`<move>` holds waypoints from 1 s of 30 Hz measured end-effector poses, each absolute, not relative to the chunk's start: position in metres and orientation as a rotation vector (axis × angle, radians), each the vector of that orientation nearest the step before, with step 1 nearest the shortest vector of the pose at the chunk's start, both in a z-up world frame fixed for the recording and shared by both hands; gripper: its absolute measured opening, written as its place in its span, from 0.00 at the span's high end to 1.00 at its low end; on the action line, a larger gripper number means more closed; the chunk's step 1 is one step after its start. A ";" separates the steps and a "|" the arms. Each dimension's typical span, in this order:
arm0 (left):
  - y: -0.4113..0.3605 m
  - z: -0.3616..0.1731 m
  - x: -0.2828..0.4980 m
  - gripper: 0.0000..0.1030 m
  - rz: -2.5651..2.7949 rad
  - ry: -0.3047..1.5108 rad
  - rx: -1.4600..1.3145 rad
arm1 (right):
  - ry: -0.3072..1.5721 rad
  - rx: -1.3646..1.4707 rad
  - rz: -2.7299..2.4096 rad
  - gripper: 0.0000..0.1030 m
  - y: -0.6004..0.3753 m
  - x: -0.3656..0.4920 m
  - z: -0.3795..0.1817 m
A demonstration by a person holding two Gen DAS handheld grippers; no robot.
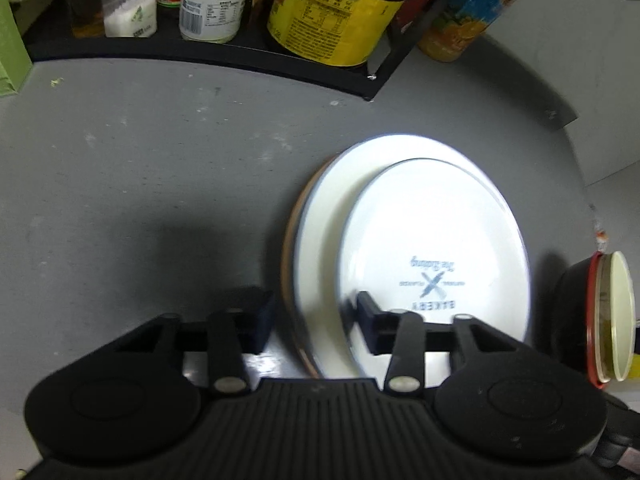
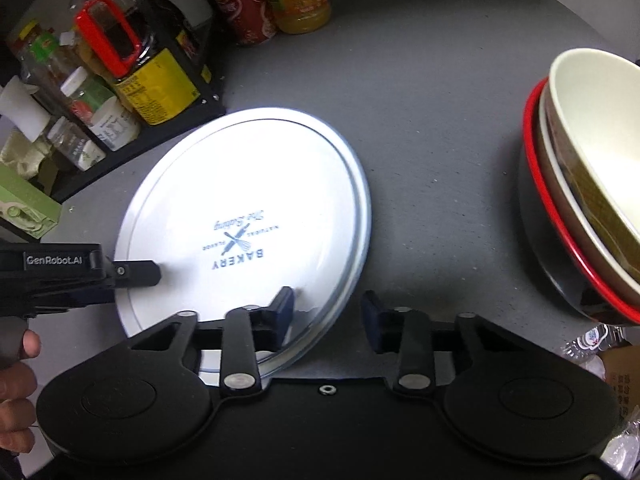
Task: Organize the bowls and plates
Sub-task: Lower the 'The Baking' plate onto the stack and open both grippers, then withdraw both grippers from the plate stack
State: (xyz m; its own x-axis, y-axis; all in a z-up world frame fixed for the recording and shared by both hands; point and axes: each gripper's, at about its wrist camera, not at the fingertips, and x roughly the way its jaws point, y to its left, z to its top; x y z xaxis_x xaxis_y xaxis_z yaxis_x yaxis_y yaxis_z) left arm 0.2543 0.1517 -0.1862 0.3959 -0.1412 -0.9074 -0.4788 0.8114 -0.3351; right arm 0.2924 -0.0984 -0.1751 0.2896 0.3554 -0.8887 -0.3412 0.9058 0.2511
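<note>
Left hand-held gripper [image 1: 314, 318] straddling near-left rim of white plate stack [image 1: 420, 240] (pads not pressing); right hand-held gripper [image 2: 328, 316] straddling right rim, gaping; both on grey tabletop [image 1: 140, 168].

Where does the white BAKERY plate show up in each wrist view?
Left wrist view: BAKERY plate, right of centre, topmost of a stack of plates.
Right wrist view: BAKERY plate, centre-left, its near edge between the tool's fingers.
Shared landmark: yellow-labelled dark bottle on the black rack behind it.
</note>
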 end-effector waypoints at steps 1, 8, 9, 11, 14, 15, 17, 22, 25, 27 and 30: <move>0.152 -0.186 0.254 0.64 0.233 1.160 -0.620 | 1.184 0.011 0.466 0.72 -0.098 0.292 -0.174; 0.155 -0.186 0.246 0.68 0.227 1.132 -0.655 | 1.181 0.015 0.456 0.73 -0.098 0.292 -0.176; 0.155 -0.186 0.245 0.68 0.229 1.130 -0.663 | 1.182 0.011 0.454 0.72 -0.096 0.292 -0.176; 0.157 -0.184 0.243 0.71 0.237 1.126 -0.677 | 1.186 0.008 0.453 0.71 -0.095 0.292 -0.176; 0.158 -0.183 0.245 0.71 0.240 1.125 -0.667 | 1.201 0.014 0.449 0.70 -0.094 0.292 -0.177; 0.158 -0.182 0.245 0.71 0.243 1.127 -0.663 | 1.201 0.013 0.446 0.68 -0.094 0.292 -0.176; 0.157 -0.180 0.247 0.70 0.251 1.139 -0.659 | 1.197 -0.001 0.440 0.65 -0.095 0.291 -0.172; 0.151 -0.168 0.245 0.40 0.237 1.183 -0.714 | 1.161 -0.011 0.446 0.46 -0.108 0.290 -0.156; 0.138 -0.151 0.240 0.24 0.250 1.148 -0.671 | 1.125 0.008 0.446 0.28 -0.121 0.292 -0.143; 0.131 -0.143 0.237 0.20 0.248 1.122 -0.699 | 1.092 0.020 0.459 0.19 -0.130 0.293 -0.134; 0.116 -0.129 0.239 0.16 0.215 1.107 -0.683 | 1.063 0.029 0.474 0.12 -0.143 0.292 -0.121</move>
